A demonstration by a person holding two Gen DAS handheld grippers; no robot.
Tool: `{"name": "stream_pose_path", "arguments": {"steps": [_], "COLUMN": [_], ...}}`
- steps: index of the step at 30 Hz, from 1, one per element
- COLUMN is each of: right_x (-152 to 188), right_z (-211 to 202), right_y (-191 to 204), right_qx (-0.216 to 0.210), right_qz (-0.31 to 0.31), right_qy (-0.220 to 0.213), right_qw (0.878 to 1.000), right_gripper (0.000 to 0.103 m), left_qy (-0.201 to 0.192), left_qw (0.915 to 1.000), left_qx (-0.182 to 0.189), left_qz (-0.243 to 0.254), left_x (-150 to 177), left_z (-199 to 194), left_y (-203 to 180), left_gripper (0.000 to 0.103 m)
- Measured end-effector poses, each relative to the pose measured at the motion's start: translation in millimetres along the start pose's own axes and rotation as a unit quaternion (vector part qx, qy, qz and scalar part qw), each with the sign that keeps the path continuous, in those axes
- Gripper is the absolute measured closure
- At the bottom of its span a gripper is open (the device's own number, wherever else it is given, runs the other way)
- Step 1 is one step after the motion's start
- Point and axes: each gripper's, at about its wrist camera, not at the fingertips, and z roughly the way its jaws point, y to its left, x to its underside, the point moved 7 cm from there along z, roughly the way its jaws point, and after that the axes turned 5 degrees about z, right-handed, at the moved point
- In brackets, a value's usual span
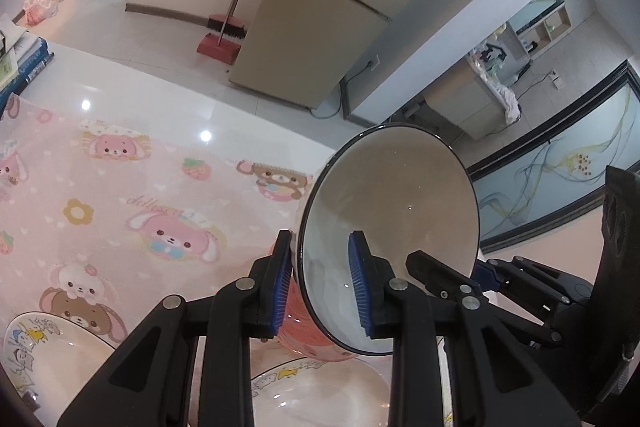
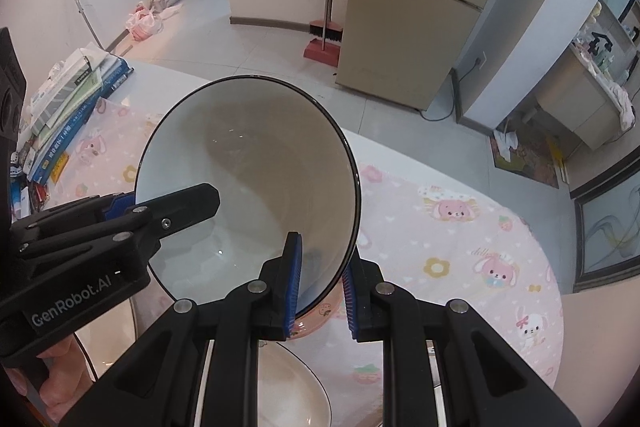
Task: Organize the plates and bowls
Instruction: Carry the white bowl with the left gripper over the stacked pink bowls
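At the bench's near left edge a plate (image 1: 52, 355) lies flat on the pink cloth (image 1: 120, 195). Right of it, the left gripper (image 1: 320, 287) is nearly closed, its fingers (image 1: 280, 291) pinching the rim of the bowl (image 1: 388, 211), one pad outside on the pink wall, one inside. The bowl is held off the bench, tilted, its mouth toward the cameras, above a second plate (image 1: 320, 387) at the near edge. On the opposite rim the right gripper (image 2: 320, 287) is likewise nearly closed, fingers (image 2: 292, 283) straddling the wall. To do this well, I judge both hands should level the bowl, lower together, centre it over the plate, and let go only once the base is seated, so it neither slips nor knocks the plate.
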Motion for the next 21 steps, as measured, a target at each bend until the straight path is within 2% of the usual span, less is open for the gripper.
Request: {"name": "stream_pose_path", "arguments": {"steps": [6, 11, 17, 21], "right_x": [6.3, 10.7, 19.7, 22.3], "right_z": [19.5, 26.1, 27.3, 24.2], "right_y": [-8.5, -13.1, -18.0, -20.4], "right_qx": [0.012, 0.022, 0.06, 0.074], "right_qz": [0.013, 0.011, -0.002, -0.006], "right_qy": [0.017, 0.02, 0.03, 0.032], "right_qw": [1.0, 0.999, 0.998, 0.997], "right_gripper": [0.082, 0.082, 0.083, 0.083], "left_qy": [0.036, 0.048, 0.065, 0.09], "left_qw": [0.9992, 0.9982, 0.9934, 0.9915], "left_qx": [-0.009, -0.025, -0.054, -0.035], "left_qz": [0.01, 0.026, 0.078, 0.087], "left_x": [8.8, 13.5, 22.5, 29.8], "left_z": [26.3, 35.9, 46.9, 57.1], "left_y": [2.3, -2.8, -14.5, -16.4], "left_gripper": [0.077, 0.077, 0.078, 0.078]}}
